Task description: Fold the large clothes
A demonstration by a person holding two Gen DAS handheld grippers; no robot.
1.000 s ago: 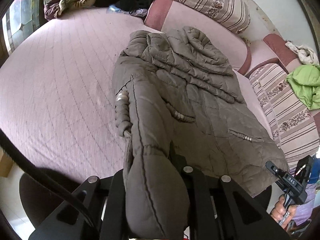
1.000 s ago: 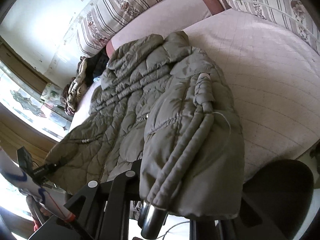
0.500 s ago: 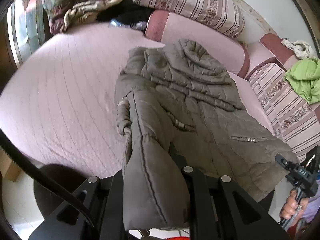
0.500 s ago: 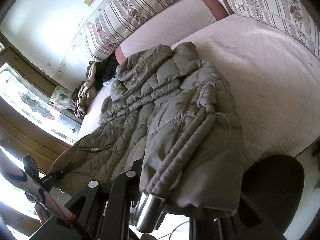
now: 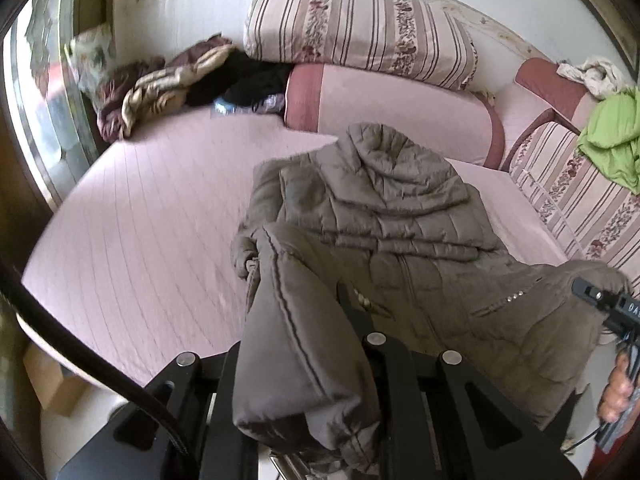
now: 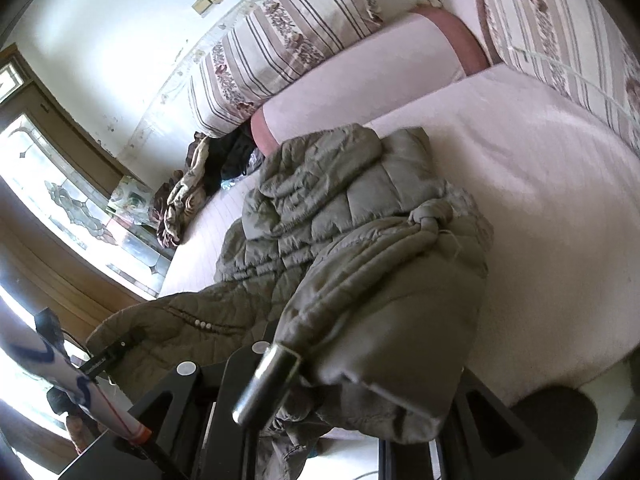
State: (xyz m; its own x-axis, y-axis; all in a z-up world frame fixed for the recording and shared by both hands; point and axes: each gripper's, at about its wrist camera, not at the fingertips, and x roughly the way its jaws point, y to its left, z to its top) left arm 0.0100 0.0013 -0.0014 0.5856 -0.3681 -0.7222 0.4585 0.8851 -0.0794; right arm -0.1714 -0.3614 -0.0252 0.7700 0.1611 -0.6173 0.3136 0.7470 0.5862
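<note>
A large grey-brown quilted coat [image 5: 400,224] lies lengthwise on the pink bed [image 5: 152,216], hood toward the bolster. My left gripper [image 5: 316,364] is shut on the coat's bottom left corner and holds it lifted off the near edge of the bed. My right gripper [image 6: 344,364] is shut on the bottom right corner of the coat [image 6: 320,216]; the fabric drapes over its fingers and hides them. The right gripper also shows at the right edge of the left wrist view [image 5: 608,308], and the left gripper shows at the lower left of the right wrist view [image 6: 104,360].
A pink bolster [image 5: 392,108] and striped cushions [image 5: 360,32] line the head of the bed. A heap of brown and black clothes [image 5: 176,80] lies at the far left corner. A green garment [image 5: 612,140] lies on the striped cushion at the right. A dark round stool [image 6: 556,420] stands below the bed edge.
Both grippers have risen and pulled back from the bed, lifting the coat's bottom hem. More of the wall and cushions shows now.
</note>
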